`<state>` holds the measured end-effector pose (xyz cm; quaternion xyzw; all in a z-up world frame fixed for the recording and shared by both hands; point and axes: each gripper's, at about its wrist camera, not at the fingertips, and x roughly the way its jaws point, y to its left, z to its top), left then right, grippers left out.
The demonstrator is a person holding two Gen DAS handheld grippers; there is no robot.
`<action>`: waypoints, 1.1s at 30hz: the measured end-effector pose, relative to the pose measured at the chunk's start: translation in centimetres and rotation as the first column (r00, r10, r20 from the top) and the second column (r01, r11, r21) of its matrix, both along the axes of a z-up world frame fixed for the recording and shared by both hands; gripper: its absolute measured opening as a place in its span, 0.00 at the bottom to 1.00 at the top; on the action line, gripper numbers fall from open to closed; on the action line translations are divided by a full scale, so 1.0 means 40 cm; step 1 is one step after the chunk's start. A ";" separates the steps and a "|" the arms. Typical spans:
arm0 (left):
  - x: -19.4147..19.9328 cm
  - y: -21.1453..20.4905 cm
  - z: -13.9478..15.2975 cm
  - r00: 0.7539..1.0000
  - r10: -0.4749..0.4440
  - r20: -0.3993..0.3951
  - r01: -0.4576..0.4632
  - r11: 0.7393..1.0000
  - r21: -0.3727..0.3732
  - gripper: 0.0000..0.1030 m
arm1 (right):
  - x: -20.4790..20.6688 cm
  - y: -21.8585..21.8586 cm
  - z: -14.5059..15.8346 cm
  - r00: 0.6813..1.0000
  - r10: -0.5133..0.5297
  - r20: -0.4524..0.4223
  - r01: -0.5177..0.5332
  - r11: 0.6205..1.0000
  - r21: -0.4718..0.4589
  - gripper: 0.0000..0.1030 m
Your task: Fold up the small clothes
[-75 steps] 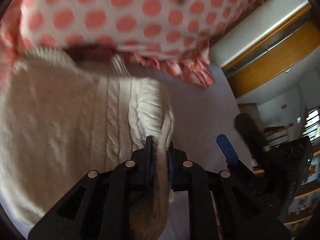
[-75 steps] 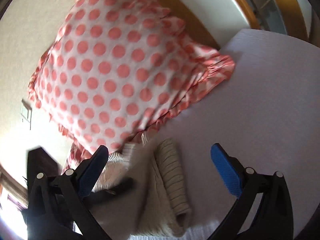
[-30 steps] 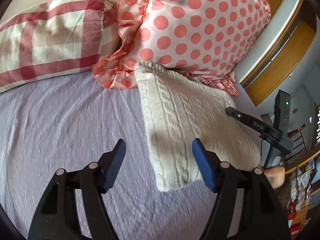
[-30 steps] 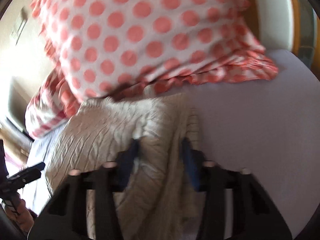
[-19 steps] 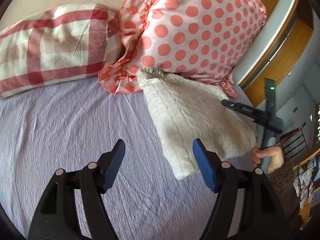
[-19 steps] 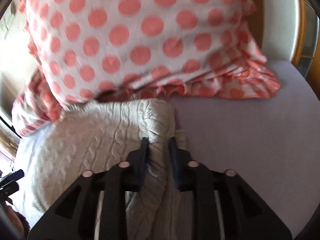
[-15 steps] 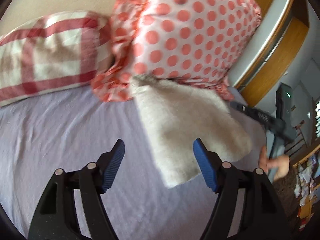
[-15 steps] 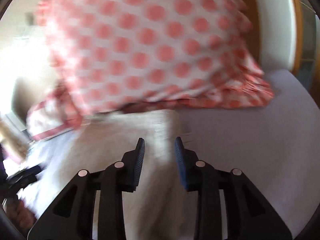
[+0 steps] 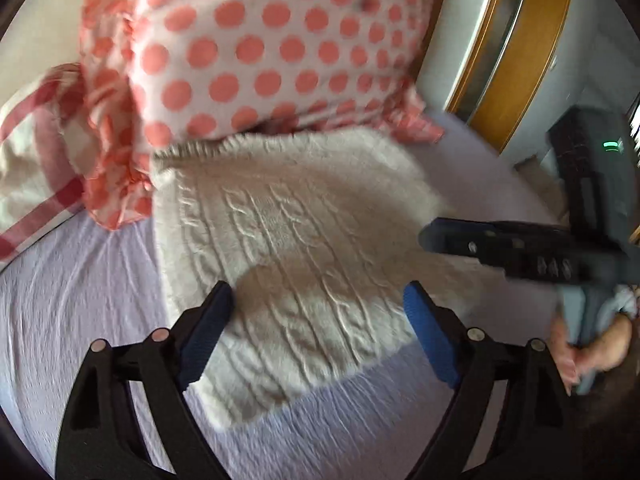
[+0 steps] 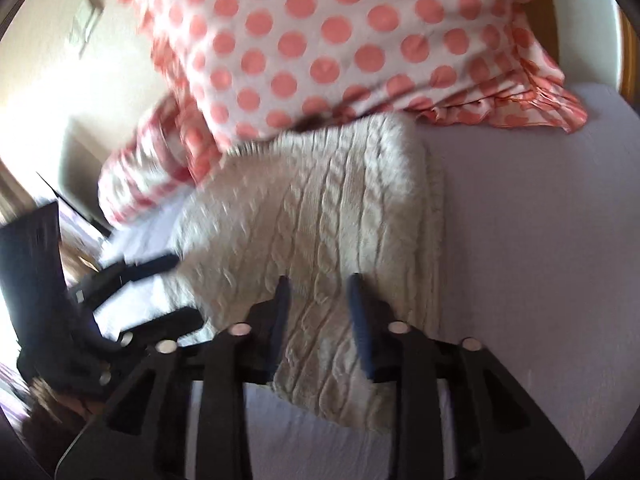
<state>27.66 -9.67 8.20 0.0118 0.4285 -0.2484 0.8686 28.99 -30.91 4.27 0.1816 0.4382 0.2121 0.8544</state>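
Note:
A folded cream cable-knit sweater [image 9: 288, 240] lies on the lilac bed sheet [image 9: 80, 320], its far edge against the polka-dot pillow. My left gripper [image 9: 316, 320] is open, its blue pads on either side of the sweater's near part. My right gripper [image 10: 320, 308] is partly open over the sweater [image 10: 320, 208], its jaws apart and holding nothing. In the left wrist view the right gripper [image 9: 500, 244] shows at the sweater's right edge. In the right wrist view the left gripper [image 10: 140, 280] shows at the sweater's left edge.
A white pillow with coral dots [image 9: 260, 40] leans at the head of the bed, also in the right wrist view [image 10: 340, 40]. A red checked pillow [image 9: 32, 184] lies to its left. A wooden bed frame [image 9: 520, 52] runs along the right.
My right gripper let go of the sweater's edge and opened a little. My left gripper stayed open and moved in closer over the sweater. The sweater now lies flat and folded.

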 end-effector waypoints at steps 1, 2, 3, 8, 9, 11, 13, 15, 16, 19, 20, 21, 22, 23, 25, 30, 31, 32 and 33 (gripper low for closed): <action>-0.002 0.026 0.012 1.000 0.013 -0.002 -0.013 0.999 -0.041 0.84 | 0.000 -0.021 0.009 1.000 -0.009 0.004 0.009 0.999 0.049 0.71; 0.006 0.070 0.026 0.999 0.053 -0.012 -0.053 0.994 -0.090 0.84 | 0.007 -0.038 0.009 1.000 -0.011 0.007 0.011 0.997 0.080 0.86; 0.018 0.105 0.028 0.996 0.086 -0.026 -0.088 0.989 -0.122 0.85 | 0.021 -0.043 0.013 1.000 -0.024 0.004 0.024 0.997 0.077 0.93; 0.116 0.225 -0.053 0.944 0.201 -0.262 -0.261 0.939 -0.223 0.84 | 0.087 -0.059 -0.025 0.993 -0.077 -0.087 0.080 0.996 0.038 0.96; 0.124 0.223 -0.066 0.939 0.196 -0.284 -0.264 0.938 -0.226 0.84 | 0.097 -0.062 -0.035 0.992 -0.078 -0.102 0.083 0.995 0.052 0.96; 0.138 0.202 -0.095 0.933 0.175 -0.313 -0.250 0.943 -0.221 0.83 | 0.115 -0.070 -0.062 0.988 -0.071 -0.137 0.083 0.993 0.080 0.95; 0.145 0.180 -0.110 0.931 0.147 -0.333 -0.235 0.942 -0.241 0.83 | 0.121 -0.065 -0.081 0.986 -0.055 -0.158 0.072 0.992 0.102 0.87; 0.164 0.165 -0.125 0.924 0.120 -0.362 -0.229 0.934 -0.274 0.84 | 0.128 -0.063 -0.101 0.985 -0.034 -0.171 0.058 0.990 0.132 0.82; 0.177 0.158 -0.136 0.916 0.113 -0.385 -0.237 0.927 -0.291 0.83 | 0.121 -0.068 -0.096 0.986 -0.035 -0.161 0.058 0.989 0.139 0.81; 0.206 0.154 -0.147 0.917 0.120 -0.381 -0.249 0.917 -0.312 0.75 | 0.132 -0.089 -0.112 0.987 -0.032 -0.157 0.068 0.971 0.228 0.59; 0.210 0.150 -0.148 0.916 0.131 -0.379 -0.261 0.913 -0.314 0.69 | 0.136 -0.094 -0.127 0.985 -0.020 -0.169 0.066 0.961 0.267 0.45; 0.210 0.150 -0.149 0.915 0.143 -0.377 -0.270 0.912 -0.310 0.64 | 0.138 -0.095 -0.139 0.984 -0.003 -0.179 0.059 0.950 0.305 0.42; 0.210 0.151 -0.147 0.916 0.151 -0.370 -0.272 0.914 -0.301 0.56 | 0.135 -0.096 -0.143 0.984 0.004 -0.176 0.055 0.943 0.327 0.40; 0.210 0.153 -0.137 0.923 0.151 -0.353 -0.265 0.916 -0.300 0.46 | 0.129 -0.090 -0.137 0.986 0.007 -0.166 0.048 0.945 0.325 0.38; 0.198 0.171 -0.115 0.935 0.150 -0.321 -0.251 0.920 -0.301 0.39 | 0.118 -0.076 -0.114 0.990 0.014 -0.137 0.032 0.946 0.323 0.35; 0.135 0.275 -0.061 0.951 0.189 -0.245 -0.252 0.932 -0.259 0.38 | 0.099 0.035 -0.036 0.993 0.112 -0.043 -0.093 0.944 0.317 0.32; 0.126 0.302 -0.056 0.950 0.201 -0.240 -0.262 0.930 -0.257 0.38 | 0.103 0.067 -0.033 0.990 0.134 -0.036 -0.117 0.946 0.304 0.32; 0.117 0.335 -0.054 0.947 0.222 -0.232 -0.279 0.928 -0.248 0.38 | 0.108 0.089 -0.036 0.988 0.148 -0.036 -0.131 0.946 0.296 0.32; 0.115 0.360 -0.058 0.942 0.245 -0.230 -0.298 0.925 -0.234 0.39 | 0.115 0.114 -0.044 0.985 0.165 -0.044 -0.145 0.947 0.287 0.32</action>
